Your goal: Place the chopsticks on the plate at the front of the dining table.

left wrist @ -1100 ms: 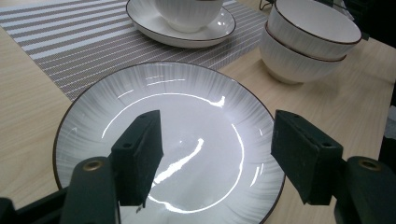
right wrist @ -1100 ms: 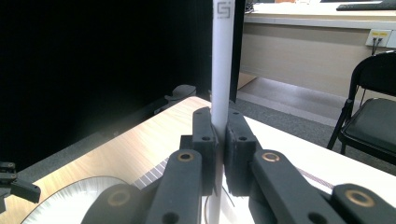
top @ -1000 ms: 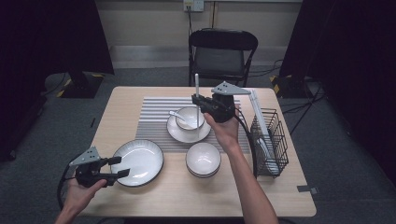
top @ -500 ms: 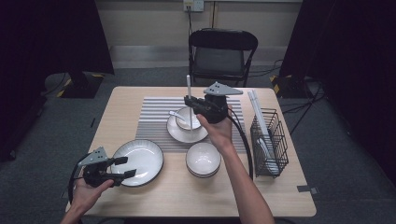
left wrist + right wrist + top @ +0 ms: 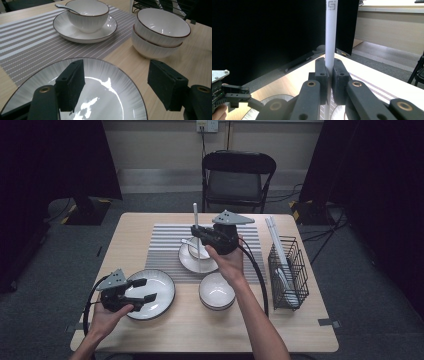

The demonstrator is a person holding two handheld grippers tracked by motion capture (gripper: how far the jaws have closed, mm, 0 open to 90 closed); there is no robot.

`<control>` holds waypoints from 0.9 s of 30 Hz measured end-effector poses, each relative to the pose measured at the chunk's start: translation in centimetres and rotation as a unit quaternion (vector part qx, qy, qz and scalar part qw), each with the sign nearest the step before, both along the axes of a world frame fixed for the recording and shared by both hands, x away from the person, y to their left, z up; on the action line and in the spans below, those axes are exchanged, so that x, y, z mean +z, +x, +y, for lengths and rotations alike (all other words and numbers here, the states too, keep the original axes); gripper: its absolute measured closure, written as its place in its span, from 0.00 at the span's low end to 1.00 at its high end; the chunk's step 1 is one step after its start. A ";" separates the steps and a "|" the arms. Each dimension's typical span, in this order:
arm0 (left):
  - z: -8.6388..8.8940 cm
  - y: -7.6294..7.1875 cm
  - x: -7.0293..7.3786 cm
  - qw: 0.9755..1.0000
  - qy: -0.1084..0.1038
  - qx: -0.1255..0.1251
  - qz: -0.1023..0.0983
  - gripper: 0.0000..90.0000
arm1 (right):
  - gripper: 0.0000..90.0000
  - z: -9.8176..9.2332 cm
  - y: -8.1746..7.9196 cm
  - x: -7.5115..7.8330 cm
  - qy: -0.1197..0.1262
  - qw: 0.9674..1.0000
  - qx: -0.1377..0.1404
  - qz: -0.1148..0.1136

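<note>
White chopstick upright above striped placemat

The right gripper [image 5: 197, 236] clamps a smooth white chopstick [image 5: 195, 217] over the glossy saucered bowl [image 5: 193, 251]; the left gripper [image 5: 148, 290], its jaws just widening and empty, hovers over a ribbed round plate [image 5: 159, 285] on the pale wooden table [image 5: 300, 330].

3 bowls [image 5: 217, 291], 2 plates [image 5: 150, 292], 1 spoon [image 5: 187, 242], 1 rack [image 5: 287, 272], 1 chair [image 5: 237, 175]

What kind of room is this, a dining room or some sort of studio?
Probably a recording studio or lab, not a home. Black curtains hang around one wooden table set with crockery, cables run over a grey carpet, and a lone folding chair stands behind.
</note>
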State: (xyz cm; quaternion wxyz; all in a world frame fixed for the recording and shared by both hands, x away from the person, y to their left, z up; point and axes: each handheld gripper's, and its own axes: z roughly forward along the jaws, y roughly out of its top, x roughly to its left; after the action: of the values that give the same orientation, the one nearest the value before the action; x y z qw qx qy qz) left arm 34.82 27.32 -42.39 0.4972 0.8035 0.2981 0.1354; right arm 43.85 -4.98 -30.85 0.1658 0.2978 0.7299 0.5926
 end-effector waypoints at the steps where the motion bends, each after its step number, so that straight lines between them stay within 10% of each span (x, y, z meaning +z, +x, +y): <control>1: -0.3 0.1 0.1 1.000 0.003 -0.001 -0.005 0.33 | 0.95 0.1 0.0 0.0 0.000 1.000 0.001 0.000; 27: -4.9 2.5 1.4 0.999 -0.012 -0.034 -0.033 0.30 | 0.95 1.5 -0.6 -0.8 0.001 1.000 0.021 0.011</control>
State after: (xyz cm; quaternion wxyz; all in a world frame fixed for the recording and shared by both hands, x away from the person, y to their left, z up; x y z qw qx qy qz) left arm 37.28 22.45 -40.95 0.5210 0.8022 0.2554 0.1409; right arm 43.29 -3.51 -31.61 0.1453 0.2892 0.7371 0.5932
